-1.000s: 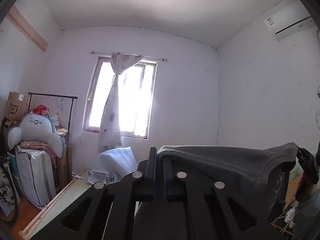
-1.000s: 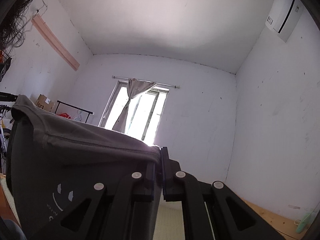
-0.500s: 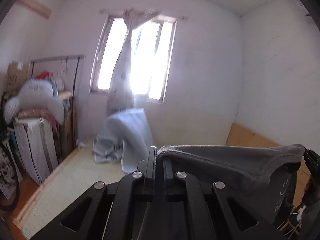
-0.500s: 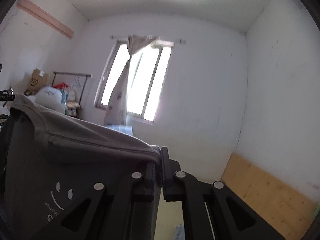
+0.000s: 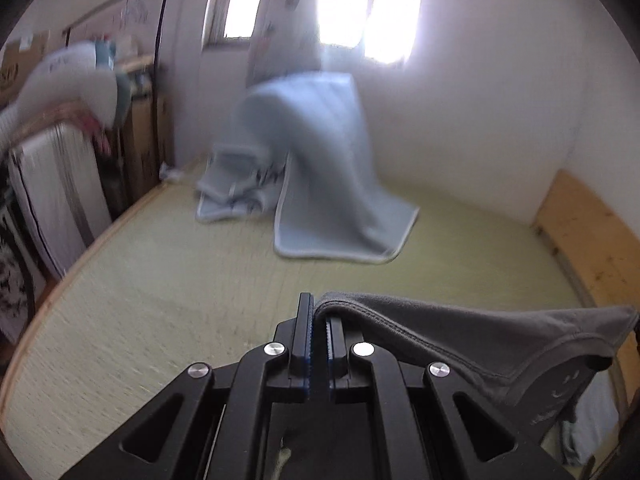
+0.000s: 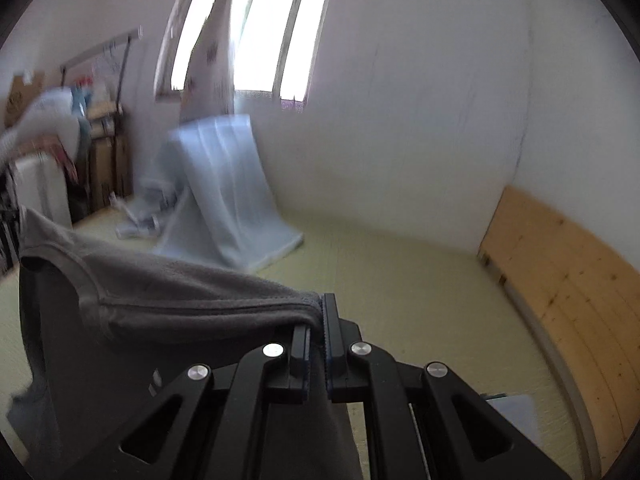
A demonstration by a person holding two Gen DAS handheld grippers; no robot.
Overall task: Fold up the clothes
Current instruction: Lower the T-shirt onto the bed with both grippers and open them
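Grey T-shirt (image 5: 460,332) hangs stretched between left tool (image 5: 318,320) and right tool (image 6: 316,320), each clamped on a top edge, above the mat floor (image 5: 160,280). Light, limp fabric; shoulder-seam grips suit best.

Bright window (image 5: 320,4) in white wall (image 6: 400,120), pale blue blanket (image 5: 320,160) on greenish mat floor (image 5: 180,280)
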